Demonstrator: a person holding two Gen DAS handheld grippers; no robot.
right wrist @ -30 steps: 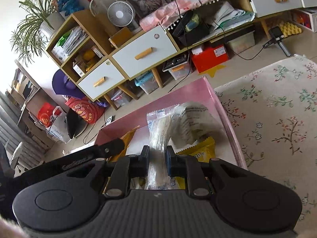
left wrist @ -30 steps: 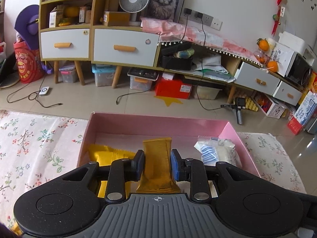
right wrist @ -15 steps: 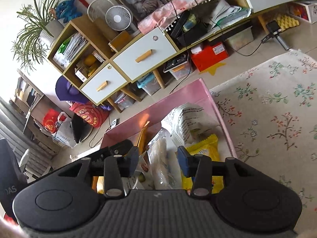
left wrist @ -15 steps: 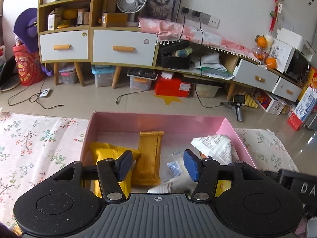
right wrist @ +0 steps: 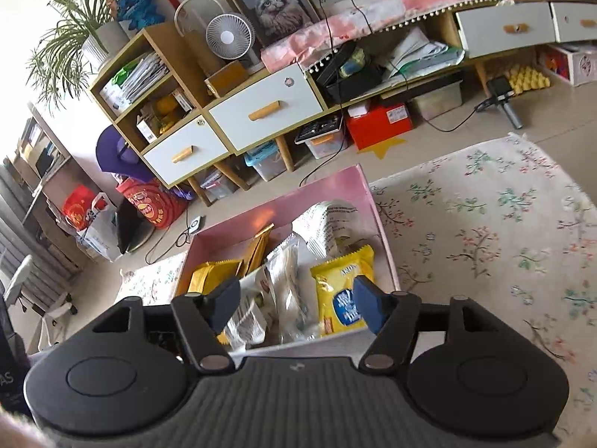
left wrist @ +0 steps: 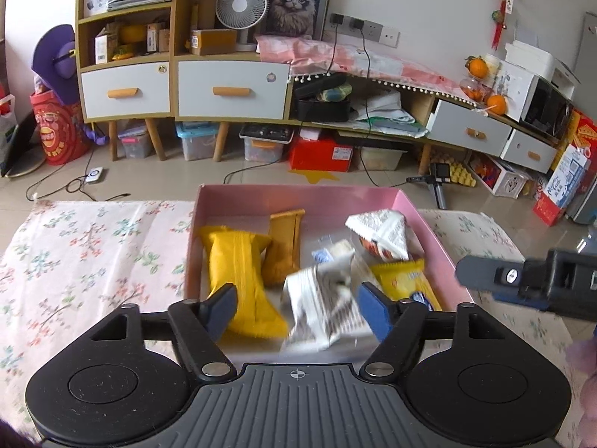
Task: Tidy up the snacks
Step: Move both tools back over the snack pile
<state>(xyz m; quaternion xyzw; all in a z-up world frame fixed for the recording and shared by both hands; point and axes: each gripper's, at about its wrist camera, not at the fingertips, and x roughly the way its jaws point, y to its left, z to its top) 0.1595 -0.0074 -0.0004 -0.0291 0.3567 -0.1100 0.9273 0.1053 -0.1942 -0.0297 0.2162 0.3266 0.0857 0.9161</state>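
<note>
A pink box [left wrist: 298, 201] on the floral cloth holds several snack packets. In the left wrist view a yellow packet [left wrist: 238, 272], a golden-brown bar packet [left wrist: 285, 246], a blurred white printed packet [left wrist: 324, 306] and a yellow biscuit pack [left wrist: 406, 280] lie inside. My left gripper [left wrist: 296, 308] hangs over the near side, its jaws opening, pads touching nothing. My right gripper [right wrist: 296, 300] is also opening above a clear packet [right wrist: 291, 291] and the yellow biscuit pack [right wrist: 341, 295], gripping neither. A black finger [left wrist: 481, 272] of the right gripper shows at the box's right side.
The floral cloth [right wrist: 485, 231] spreads to both sides of the pink box [right wrist: 317, 194]. Beyond it is tiled floor with cables, then a low wooden cabinet [left wrist: 231, 89] with white drawers, storage bins and a red box [left wrist: 321, 153] underneath.
My left gripper let go of the golden-brown bar packet and my right let go of the clear packet. Both now lie in the box. Both grippers opened and drew back upward.
</note>
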